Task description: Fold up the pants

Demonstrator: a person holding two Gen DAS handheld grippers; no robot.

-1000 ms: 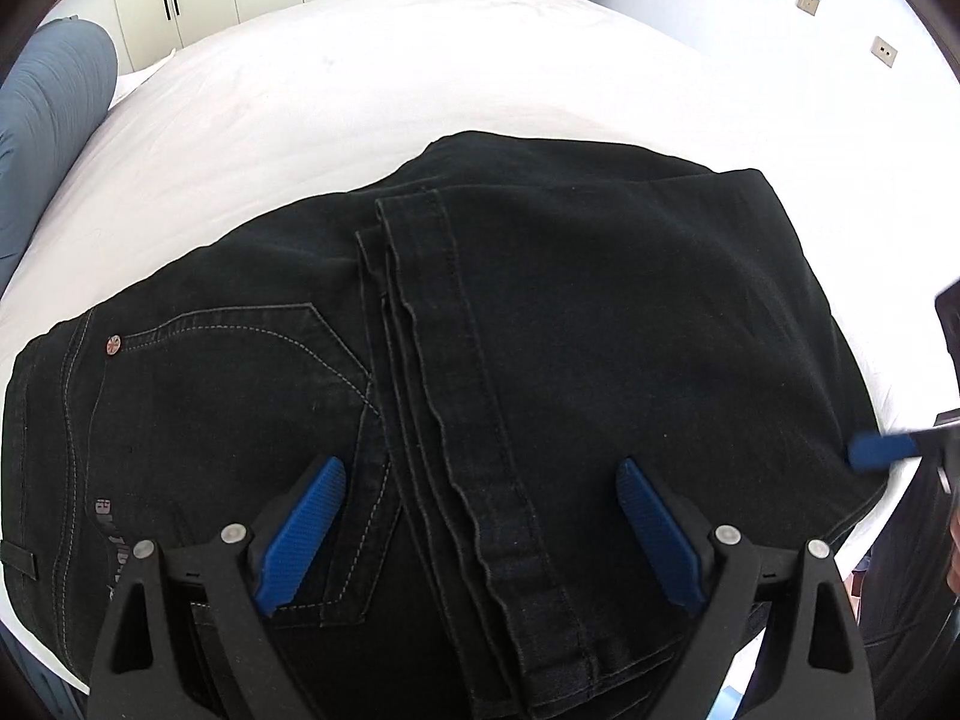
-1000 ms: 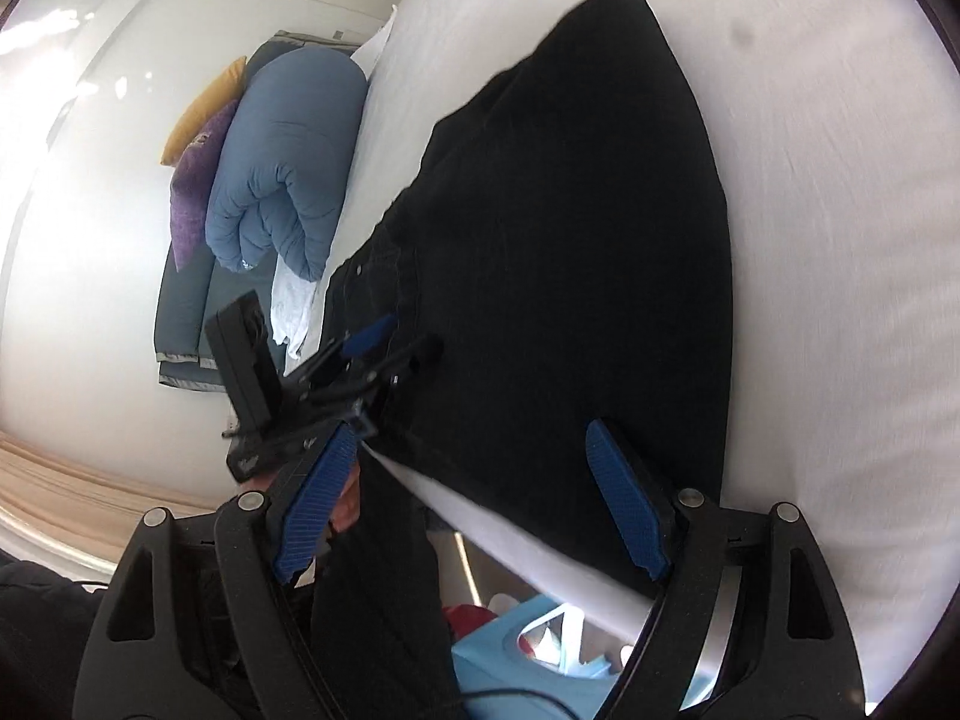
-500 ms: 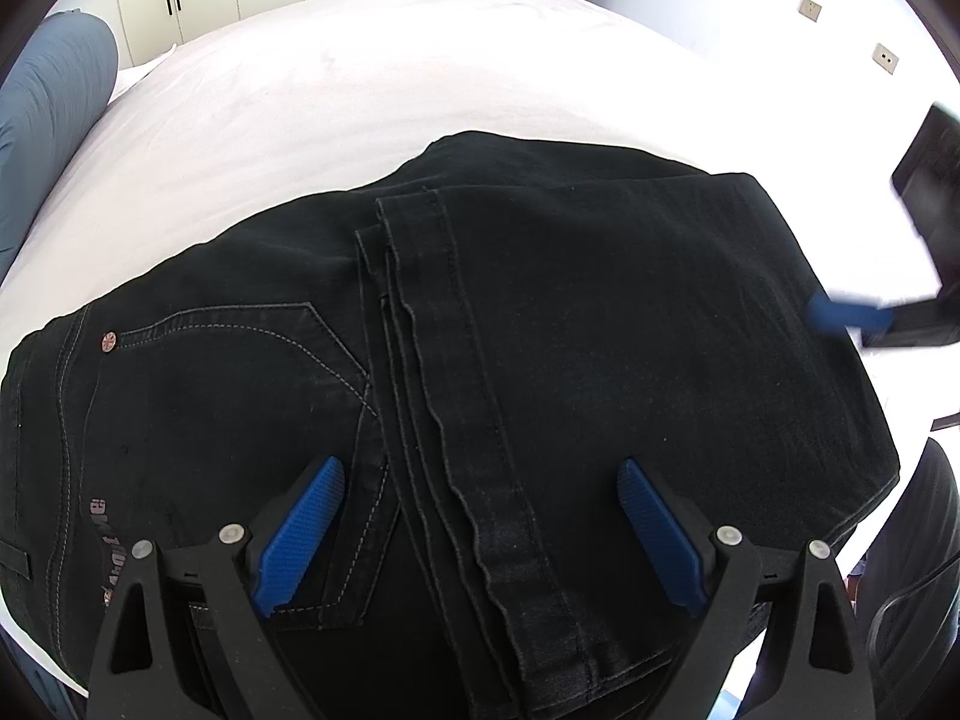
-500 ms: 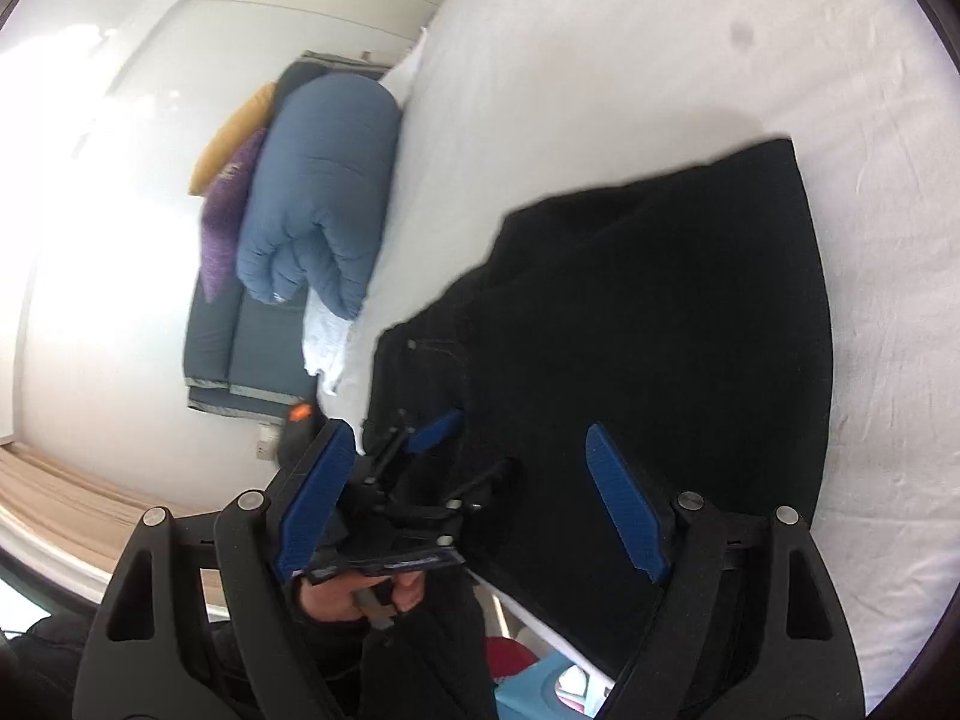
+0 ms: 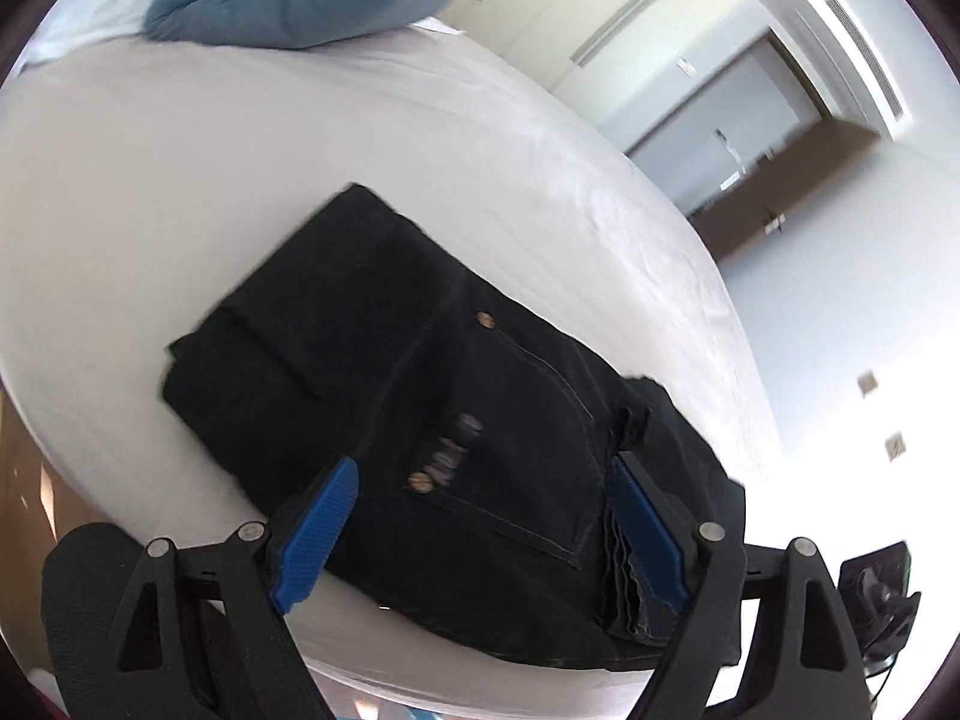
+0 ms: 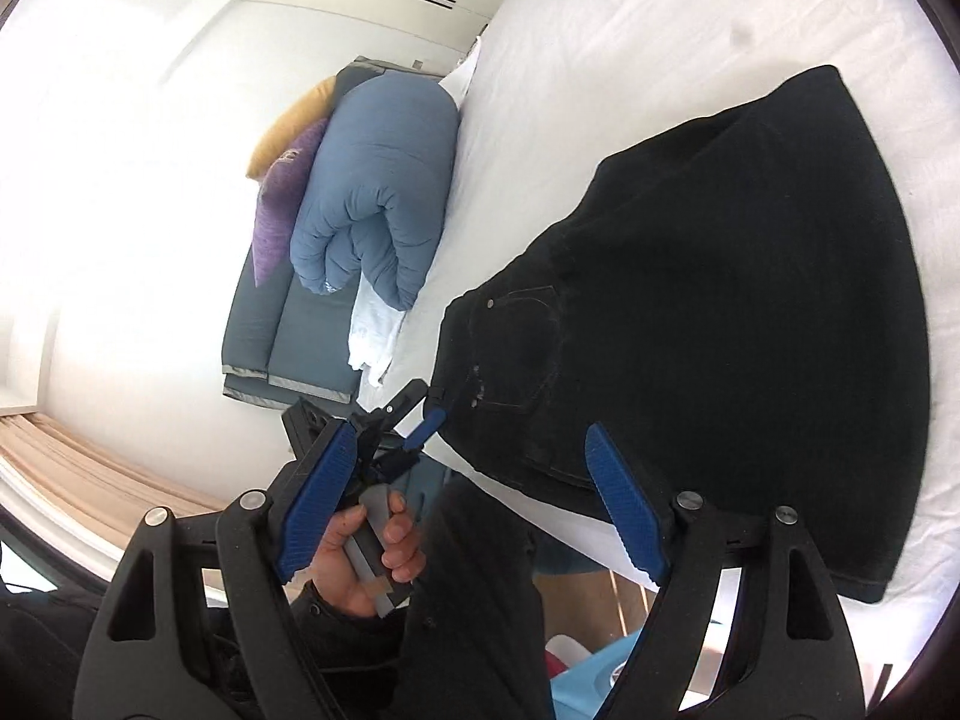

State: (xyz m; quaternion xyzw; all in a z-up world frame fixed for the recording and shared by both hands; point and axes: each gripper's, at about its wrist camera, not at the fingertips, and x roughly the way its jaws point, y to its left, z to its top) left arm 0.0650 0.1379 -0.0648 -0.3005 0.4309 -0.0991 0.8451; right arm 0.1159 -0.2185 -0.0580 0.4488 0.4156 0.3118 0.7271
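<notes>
Pants (image 5: 456,420) lie folded, black, on the white bed (image 5: 300,138) near its edge; their far side blurs in my left view. My left gripper (image 5: 486,534) hovers tilted over the back pocket, fingers spread but just closing in, nothing clamped. My right gripper (image 6: 474,504) hangs released, clear of the cloth.

Folded pants (image 6: 750,312) on the bed (image 6: 630,48)

Right gripper (image 6: 474,504) hangs wide apart, empty, above the near edge; left gripper (image 6: 414,420), hand-held, sits at the waistband corner.
</notes>
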